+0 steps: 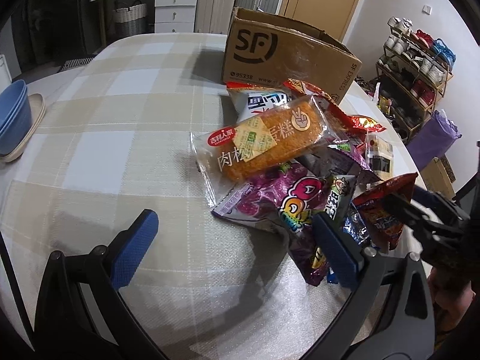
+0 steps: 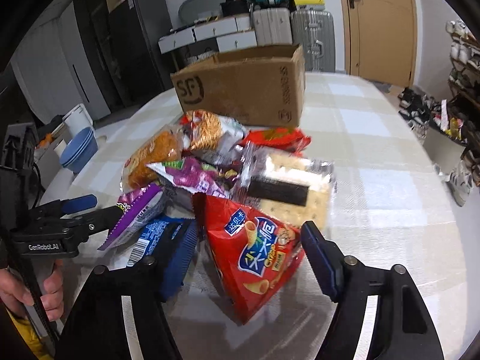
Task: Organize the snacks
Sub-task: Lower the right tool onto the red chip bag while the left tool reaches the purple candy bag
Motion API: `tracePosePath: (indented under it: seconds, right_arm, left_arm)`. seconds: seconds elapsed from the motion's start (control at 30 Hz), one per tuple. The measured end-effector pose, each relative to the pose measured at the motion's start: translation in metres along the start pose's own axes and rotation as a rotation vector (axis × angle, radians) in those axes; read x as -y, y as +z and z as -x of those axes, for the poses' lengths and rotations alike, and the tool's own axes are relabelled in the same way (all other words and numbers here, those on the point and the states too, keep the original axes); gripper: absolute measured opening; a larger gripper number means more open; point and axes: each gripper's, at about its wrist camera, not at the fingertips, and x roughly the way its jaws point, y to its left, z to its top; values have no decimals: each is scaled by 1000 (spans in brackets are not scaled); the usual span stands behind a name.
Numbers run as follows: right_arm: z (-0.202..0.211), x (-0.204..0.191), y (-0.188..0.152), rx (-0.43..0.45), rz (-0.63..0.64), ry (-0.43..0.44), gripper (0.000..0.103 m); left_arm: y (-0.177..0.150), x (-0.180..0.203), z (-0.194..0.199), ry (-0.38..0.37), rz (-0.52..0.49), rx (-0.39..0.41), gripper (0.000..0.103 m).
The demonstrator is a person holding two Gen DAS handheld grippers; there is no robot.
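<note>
Checked tablecloth [image 2: 375,138] carries a heap of crinkled snack packets [image 1: 285,156] before a cardboard box [image 2: 240,90]. Right gripper [image 2: 246,255] straddles a red chip bag [image 2: 258,258], pads not visibly pressing. Left gripper [image 1: 234,249] gapes empty; bare cloth lies left.

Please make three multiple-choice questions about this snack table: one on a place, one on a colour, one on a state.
1. Where does the cardboard box stand?
A. Behind the snack pile
B. On the floor
C. On the stacked bowls

2. What colour are the stacked bowls?
A. Red
B. Blue
C. Green

3. How is the right gripper placed on the red cone-snack bag?
A. Shut beside it
B. Far above it
C. Open, a finger on each side

Answers: 1 A, the box rises beyond the packets on the table. 2 B, the bowls at the table edge are blue. 3 C, the bag lies between the fingers, with gaps.
</note>
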Motion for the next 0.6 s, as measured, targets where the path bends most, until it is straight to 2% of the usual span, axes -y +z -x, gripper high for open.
tracePosePath:
  seconds: [0.1, 0.13, 0.37, 0.6]
  right_arm:
    - [-6, -2, -3, -9, 9, -12, 67]
    - [-6, -3, -4, -4, 15, -15, 59]
    - [-2, -2, -9, 12, 4, 21, 52]
    - [12, 1, -13, 49, -23, 78, 36]
  left_arm:
    - [2, 0, -3, -9, 4, -2, 102]
    - [1, -1, -2, -12, 5, -3, 102]
    - [-4, -5, 2, -26, 17, -7, 102]
    - [-7, -6, 8, -33, 22, -1, 102]
